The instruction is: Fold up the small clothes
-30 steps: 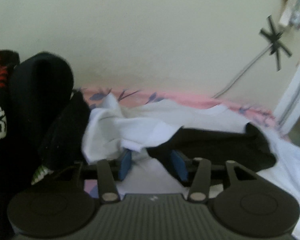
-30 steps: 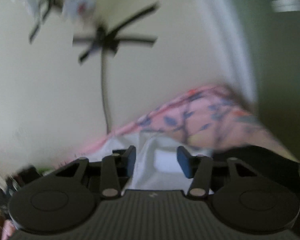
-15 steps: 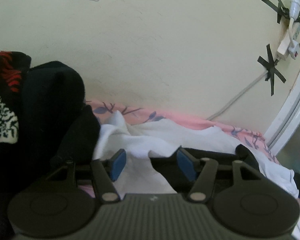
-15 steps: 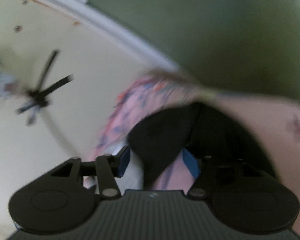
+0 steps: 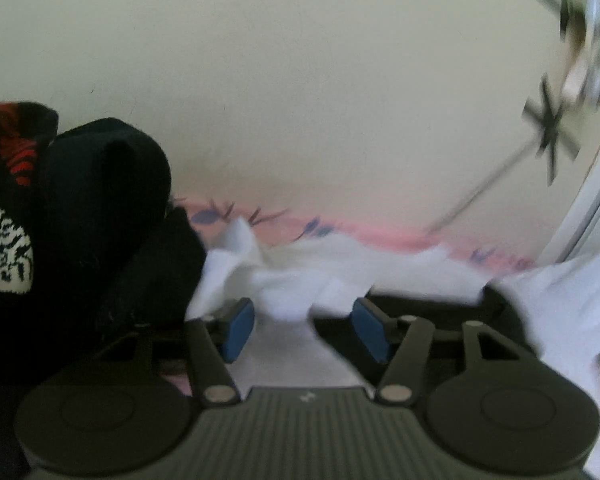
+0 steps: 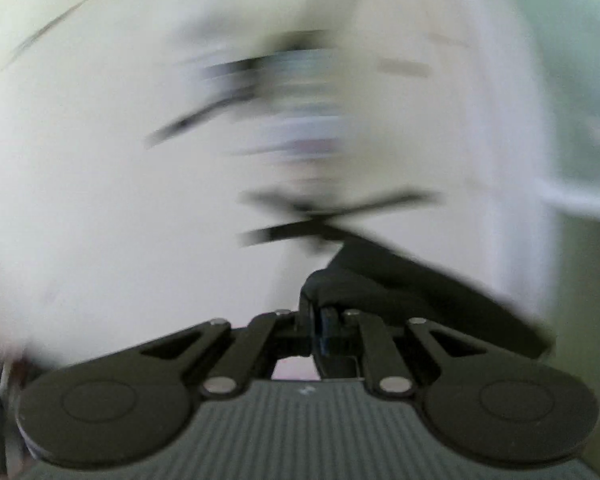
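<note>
In the left wrist view my left gripper [image 5: 306, 326] is open, its blue pads [image 5: 239, 328] apart over a crumpled white garment [image 5: 291, 284] on the bed. The white cloth lies between and beyond the pads, and neither pad presses on it. A black garment [image 5: 428, 304] shows as a dark strip behind the right finger. In the blurred right wrist view my right gripper [image 6: 318, 320] has its jaws closing tight on an edge of a black garment [image 6: 400, 280]. The garment is lifted off the bed and trails to the right in front of the wall.
A heap of black clothes [image 5: 107, 200] and a black, white and red patterned cloth [image 5: 3, 232] rise at the left. A pink floral sheet [image 5: 380, 238] meets the cream wall [image 5: 300, 100] behind. A cable held by black tape crosses [image 5: 548, 128] runs up the wall at right.
My right gripper went from open over the black garment to shut on it, then swung up fast toward the wall. My left gripper's pads stand a little wider apart and have barely moved.
</note>
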Demonstrator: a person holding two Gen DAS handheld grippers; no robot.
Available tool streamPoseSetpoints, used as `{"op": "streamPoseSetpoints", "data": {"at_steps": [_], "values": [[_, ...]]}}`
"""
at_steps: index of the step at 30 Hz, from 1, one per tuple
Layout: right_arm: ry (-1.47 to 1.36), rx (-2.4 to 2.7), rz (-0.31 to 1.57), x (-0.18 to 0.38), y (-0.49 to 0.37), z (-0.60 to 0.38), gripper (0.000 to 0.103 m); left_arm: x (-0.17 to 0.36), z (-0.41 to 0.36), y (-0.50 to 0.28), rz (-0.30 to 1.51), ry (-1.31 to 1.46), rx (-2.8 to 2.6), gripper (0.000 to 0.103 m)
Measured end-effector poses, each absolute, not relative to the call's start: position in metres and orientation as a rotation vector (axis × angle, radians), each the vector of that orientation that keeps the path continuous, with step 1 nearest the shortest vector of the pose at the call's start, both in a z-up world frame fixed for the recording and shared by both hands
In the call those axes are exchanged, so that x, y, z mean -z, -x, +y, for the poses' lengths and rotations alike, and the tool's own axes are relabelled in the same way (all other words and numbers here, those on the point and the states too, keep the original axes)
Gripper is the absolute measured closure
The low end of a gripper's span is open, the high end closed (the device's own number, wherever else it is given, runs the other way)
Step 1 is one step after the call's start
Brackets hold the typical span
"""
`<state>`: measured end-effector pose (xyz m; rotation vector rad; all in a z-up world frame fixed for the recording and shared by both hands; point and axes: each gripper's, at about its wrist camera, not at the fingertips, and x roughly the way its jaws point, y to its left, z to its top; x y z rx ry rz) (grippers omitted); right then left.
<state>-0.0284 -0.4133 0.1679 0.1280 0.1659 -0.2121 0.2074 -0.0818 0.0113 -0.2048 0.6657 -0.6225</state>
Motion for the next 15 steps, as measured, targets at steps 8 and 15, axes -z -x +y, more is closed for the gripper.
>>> {"op": "streamPoseSetpoints", "data": {"at_steps": [8,15], "values": [[0.286,-0.254,0.563,-0.054,-0.011,-0.26,0.064,-0.014,-0.066,-0.214,0.64,0.297,0.667,0.042],[-0.068,-0.025,0.496,-0.075,0.011,-0.368,0.052,-0.01,-0.081,-0.214,0.643,0.236,0.685,0.042]]}}
